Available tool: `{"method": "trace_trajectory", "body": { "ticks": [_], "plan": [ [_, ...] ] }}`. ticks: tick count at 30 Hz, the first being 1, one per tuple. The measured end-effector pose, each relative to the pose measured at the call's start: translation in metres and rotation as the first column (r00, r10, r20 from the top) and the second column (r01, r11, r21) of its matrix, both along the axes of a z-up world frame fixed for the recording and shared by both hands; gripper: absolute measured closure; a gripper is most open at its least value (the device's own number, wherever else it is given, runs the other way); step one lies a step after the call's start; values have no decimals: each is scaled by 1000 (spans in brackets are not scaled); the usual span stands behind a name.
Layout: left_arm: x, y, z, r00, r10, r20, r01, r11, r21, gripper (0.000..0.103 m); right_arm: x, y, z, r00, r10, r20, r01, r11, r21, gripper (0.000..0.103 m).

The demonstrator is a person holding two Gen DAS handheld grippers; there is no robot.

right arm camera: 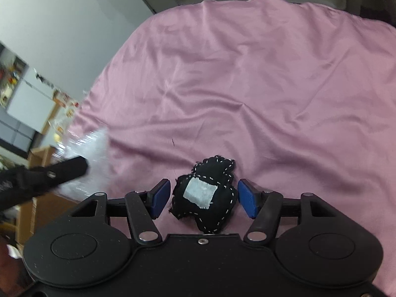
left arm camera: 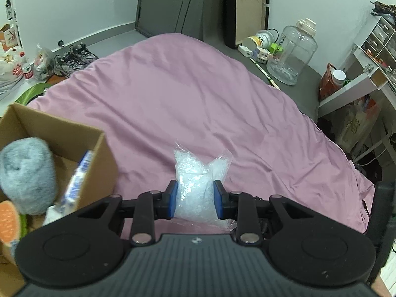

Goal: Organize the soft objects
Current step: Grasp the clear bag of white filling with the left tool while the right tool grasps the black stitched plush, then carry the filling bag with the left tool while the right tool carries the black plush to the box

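Note:
My left gripper (left arm camera: 195, 199) is shut on a clear plastic bag of white filling (left arm camera: 198, 180), held just above the pink bedsheet (left arm camera: 185, 94). To its left stands an open cardboard box (left arm camera: 61, 133) holding a grey fluffy toy (left arm camera: 27, 175), a blue-and-white packet (left arm camera: 79, 178) and an orange-and-green soft item (left arm camera: 10, 220). My right gripper (right arm camera: 203, 198) is open, its blue pads on either side of a black stitched fabric toy with a white patch (right arm camera: 208, 195) lying on the pink sheet (right arm camera: 247, 74). The left gripper and its bag (right arm camera: 84, 156) show blurred at the left of the right wrist view.
A large clear water jug (left arm camera: 292, 54), tubs and small items sit on the grey floor beyond the bed. Shoes (left arm camera: 74, 59) and plastic bags lie at the far left. A white shelf unit (left arm camera: 358, 79) stands at the right.

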State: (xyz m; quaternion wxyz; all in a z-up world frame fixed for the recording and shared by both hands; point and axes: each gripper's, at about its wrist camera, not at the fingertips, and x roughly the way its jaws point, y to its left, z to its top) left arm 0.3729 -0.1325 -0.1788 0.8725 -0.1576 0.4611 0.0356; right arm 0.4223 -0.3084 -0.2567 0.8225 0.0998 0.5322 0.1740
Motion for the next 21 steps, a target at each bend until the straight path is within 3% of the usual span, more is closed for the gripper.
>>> {"method": "trace_trajectory", "body": {
  "ticks": [4, 21],
  "plan": [
    [-13, 10, 13, 1000, -1, 14, 0, 1000, 12, 74, -5, 1, 5, 1000, -9, -8, 9, 1000, -15, 64],
    [-77, 50, 62, 996, 16, 84, -17, 1000, 10, 74, -59, -1, 75, 991, -60, 115, 64, 998, -29, 65]
  ]
}}
